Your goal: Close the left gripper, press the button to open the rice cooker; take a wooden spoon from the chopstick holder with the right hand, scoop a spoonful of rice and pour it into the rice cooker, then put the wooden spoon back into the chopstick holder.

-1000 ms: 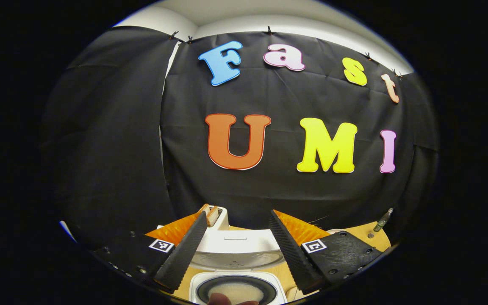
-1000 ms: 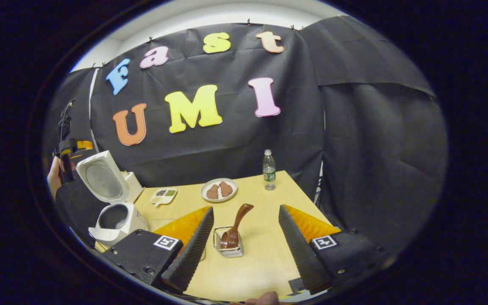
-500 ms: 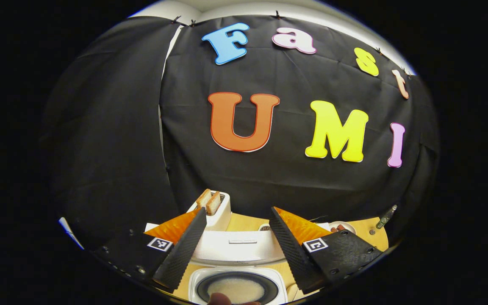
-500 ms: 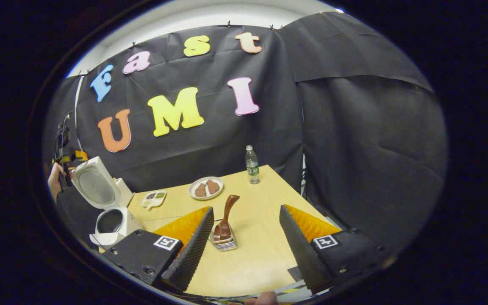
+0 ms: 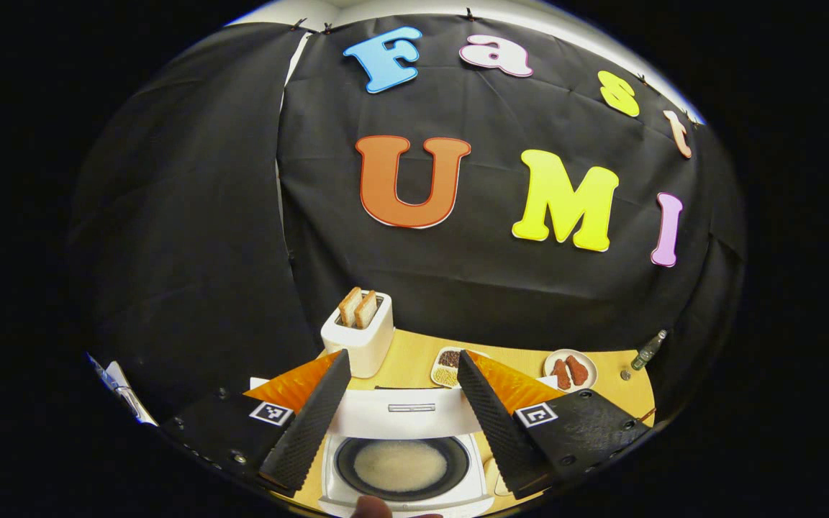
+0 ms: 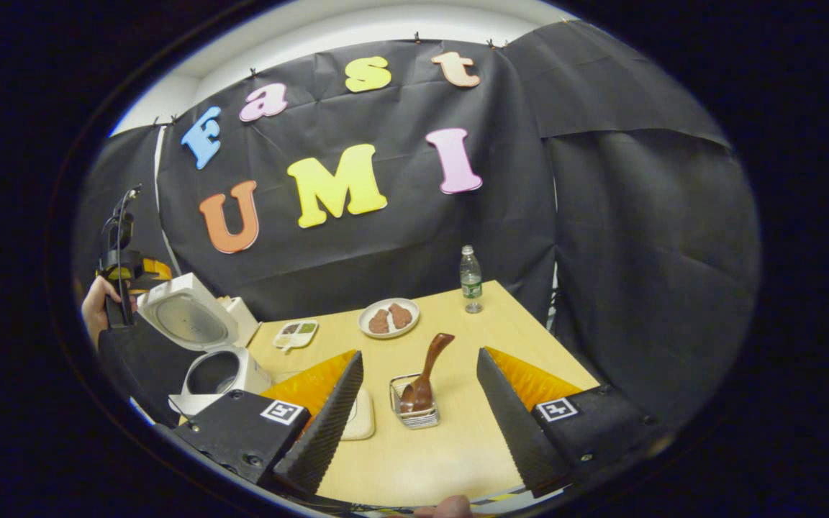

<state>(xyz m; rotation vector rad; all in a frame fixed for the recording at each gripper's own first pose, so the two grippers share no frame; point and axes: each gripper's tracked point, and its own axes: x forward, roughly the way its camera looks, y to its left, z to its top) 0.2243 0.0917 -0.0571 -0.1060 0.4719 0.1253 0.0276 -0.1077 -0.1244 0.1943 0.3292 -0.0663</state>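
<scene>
Rice cooker [image 6: 220, 367] sits at the table's [image 6: 458, 446] left edge, lid up, rice in the pot [image 5: 400, 466]; left gripper [image 5: 404, 414] hovers above it, fingers apart, holding nothing. Right of it, wooden spoon [image 6: 425, 374] stands tilted in the chopstick holder [image 6: 414, 410] mid-table. Right gripper [image 6: 414, 414] is near-side, fingers apart, empty.
</scene>
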